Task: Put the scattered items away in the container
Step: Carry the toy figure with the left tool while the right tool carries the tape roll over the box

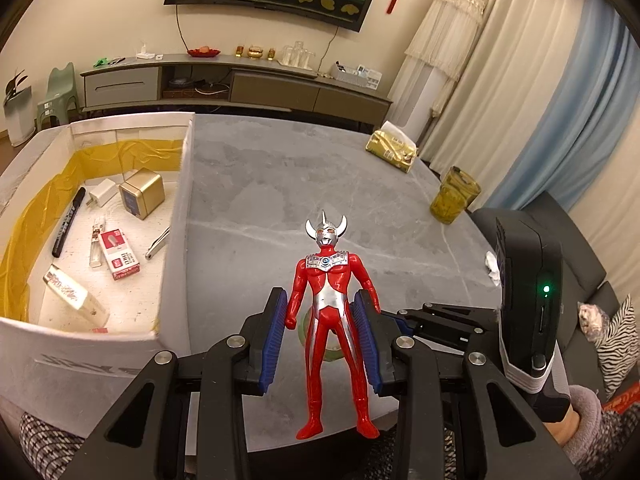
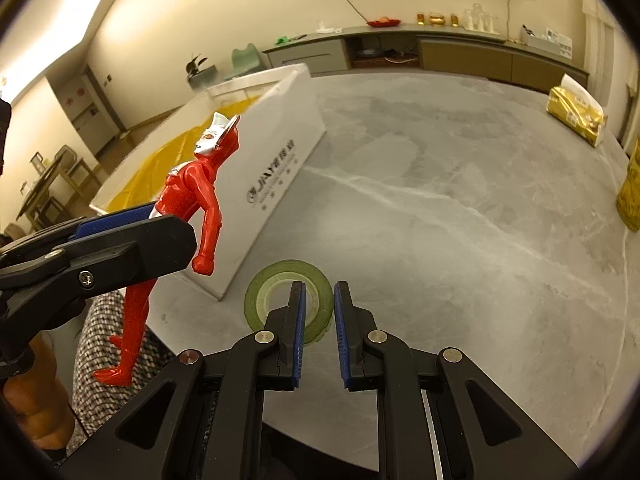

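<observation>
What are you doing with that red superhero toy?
A person is tidying up. The left claw holds the red hero figure above the table, beside the white box that already holds a marker and a gold tin. The right claw is open, hovering over the green tape roll.

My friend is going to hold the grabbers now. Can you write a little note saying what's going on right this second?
Left hand-held gripper: shut on the red toy figure, held upright above the table's near edge, just right of the white box.
Right hand-held gripper: open and holding nothing, fingers straddling the near rim of the green tape roll, which lies flat on the grey table.
Done: a black marker, gold tin, white charger and other small items lie in the box.
Left: put the figure in the box, then the tape roll.
</observation>
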Available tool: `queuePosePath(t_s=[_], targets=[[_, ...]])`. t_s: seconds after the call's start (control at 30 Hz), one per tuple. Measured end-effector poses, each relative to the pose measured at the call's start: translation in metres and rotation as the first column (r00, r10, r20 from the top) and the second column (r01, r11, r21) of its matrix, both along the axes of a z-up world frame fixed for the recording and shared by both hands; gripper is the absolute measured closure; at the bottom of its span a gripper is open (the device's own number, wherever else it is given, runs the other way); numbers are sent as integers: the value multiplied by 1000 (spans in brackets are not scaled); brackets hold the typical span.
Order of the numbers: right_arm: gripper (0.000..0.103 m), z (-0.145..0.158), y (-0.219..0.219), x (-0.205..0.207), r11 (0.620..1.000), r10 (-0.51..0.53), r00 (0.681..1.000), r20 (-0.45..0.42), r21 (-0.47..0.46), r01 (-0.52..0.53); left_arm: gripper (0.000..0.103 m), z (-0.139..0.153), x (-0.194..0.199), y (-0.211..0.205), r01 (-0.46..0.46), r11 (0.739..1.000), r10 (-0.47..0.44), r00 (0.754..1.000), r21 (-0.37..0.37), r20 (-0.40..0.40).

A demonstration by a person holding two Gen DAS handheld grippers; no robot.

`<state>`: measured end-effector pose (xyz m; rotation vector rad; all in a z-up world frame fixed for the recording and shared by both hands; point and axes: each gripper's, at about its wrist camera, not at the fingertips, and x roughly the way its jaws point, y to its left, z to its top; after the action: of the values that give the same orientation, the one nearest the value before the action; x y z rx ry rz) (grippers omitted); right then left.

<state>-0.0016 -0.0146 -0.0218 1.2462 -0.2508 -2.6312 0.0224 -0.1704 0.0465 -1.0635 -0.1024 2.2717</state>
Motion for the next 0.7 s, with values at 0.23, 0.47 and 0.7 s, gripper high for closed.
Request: queuePosePath(t_s=[0.23,0.47,0.7], targets=[[88,19,-15,3,999,36,999,-24,-4,-36,67,14,6,-27,-20,999,21,1000,48,-18],[88,41,-34,2,997,77,995,-57,5,-77,67,28,5,-55,-60,995,64,997,85,-41],[88,65,-52,-5,992,126,987,-100,29,-124,67,36,-6,-86,-121,987,126,991,104,-49]])
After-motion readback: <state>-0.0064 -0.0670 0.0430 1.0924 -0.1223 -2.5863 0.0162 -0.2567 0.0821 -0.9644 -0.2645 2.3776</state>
